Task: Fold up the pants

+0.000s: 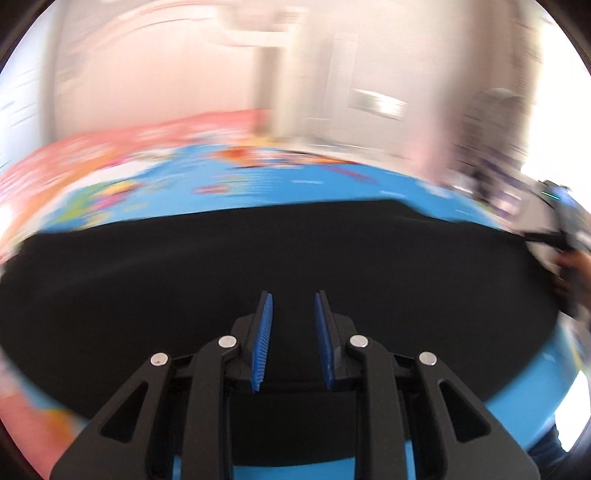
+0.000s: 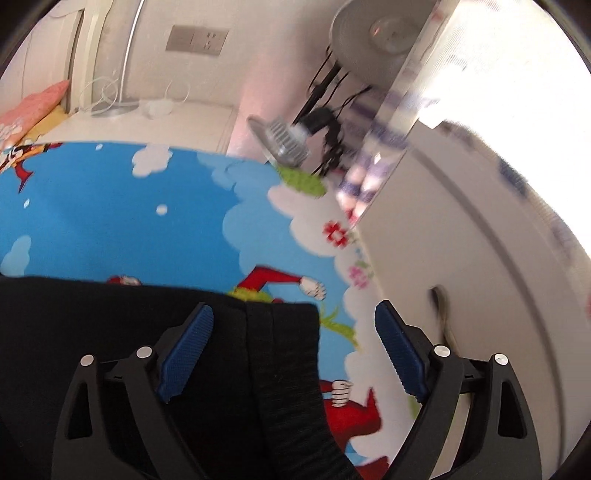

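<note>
Black pants (image 1: pixel 221 273) lie spread flat across a blue cartoon play mat (image 1: pixel 332 184). My left gripper (image 1: pixel 293 299) hangs low over their near edge, its blue pads a narrow gap apart. Black cloth fills that gap, and whether it is pinched or merely below cannot be told. In the right wrist view one end of the pants (image 2: pixel 284 369), with a ribbed band, lies on the mat (image 2: pixel 110 206). My right gripper (image 2: pixel 295 310) stands wide open above that end, its pads off the cloth. It also shows, held by a hand, at the pants' far right (image 1: pixel 554 225).
A white cabinet side (image 2: pixel 461 266) borders the mat on the right. A round fan (image 2: pixel 373 29), a finned metal lamp head (image 2: pixel 284 140) and black cables (image 2: pixel 328 122) stand behind the mat's corner. A pink pillow (image 2: pixel 33 107) lies at the far left.
</note>
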`<state>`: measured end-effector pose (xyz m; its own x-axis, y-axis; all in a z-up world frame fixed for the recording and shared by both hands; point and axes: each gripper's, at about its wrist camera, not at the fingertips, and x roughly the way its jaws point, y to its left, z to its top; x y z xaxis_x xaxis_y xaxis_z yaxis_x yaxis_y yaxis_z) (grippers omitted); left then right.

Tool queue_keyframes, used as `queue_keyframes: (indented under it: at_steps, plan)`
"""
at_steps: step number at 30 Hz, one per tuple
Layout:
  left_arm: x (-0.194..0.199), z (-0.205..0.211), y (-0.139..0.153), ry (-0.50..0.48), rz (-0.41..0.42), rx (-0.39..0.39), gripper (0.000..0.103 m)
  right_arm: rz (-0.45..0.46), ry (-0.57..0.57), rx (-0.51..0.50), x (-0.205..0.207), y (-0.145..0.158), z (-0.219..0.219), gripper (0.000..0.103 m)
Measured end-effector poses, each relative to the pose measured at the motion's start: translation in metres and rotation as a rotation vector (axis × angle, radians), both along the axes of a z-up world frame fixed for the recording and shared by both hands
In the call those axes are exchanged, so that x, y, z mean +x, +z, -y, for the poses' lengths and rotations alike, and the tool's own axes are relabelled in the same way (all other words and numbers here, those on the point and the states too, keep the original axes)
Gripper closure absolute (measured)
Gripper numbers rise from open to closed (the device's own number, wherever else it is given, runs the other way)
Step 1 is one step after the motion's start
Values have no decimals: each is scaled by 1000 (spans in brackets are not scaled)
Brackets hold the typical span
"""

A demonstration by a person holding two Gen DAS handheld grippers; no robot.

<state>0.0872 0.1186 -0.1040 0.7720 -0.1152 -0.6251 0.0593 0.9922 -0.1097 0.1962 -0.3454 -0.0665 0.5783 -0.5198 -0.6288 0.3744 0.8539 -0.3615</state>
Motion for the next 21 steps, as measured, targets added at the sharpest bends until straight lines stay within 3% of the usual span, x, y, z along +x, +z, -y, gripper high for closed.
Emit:
queue_keyframes:
  at_steps: [2,6,10,13,16,19,20,21]
  plan:
    - [4,-50,-3,133,-25,19,80,68,79,27,-9,25,-28,18]
    - [6,-140,-17,367,-85,-3,79,152,367,195,-23,62,-118,18]
    - [3,-204,-18,481,-84,3,82,124,578,380,-29,60,-206,17]
    - [9,-222,0,473,-23,38,82,40,693,474,-29,40,-276,17]
    - [44,-228,5,338,-44,36,78,-39,807,493,-31,19,-348,17]
    - [87,-244,-7,310,-166,106,72,-90,881,462,-32,7,-405,17]
    - [94,-247,-10,345,-193,125,66,-96,894,446,-32,4,-418,17]
    - [97,-261,-12,375,-213,97,51,-101,903,416,-29,-1,-431,17]
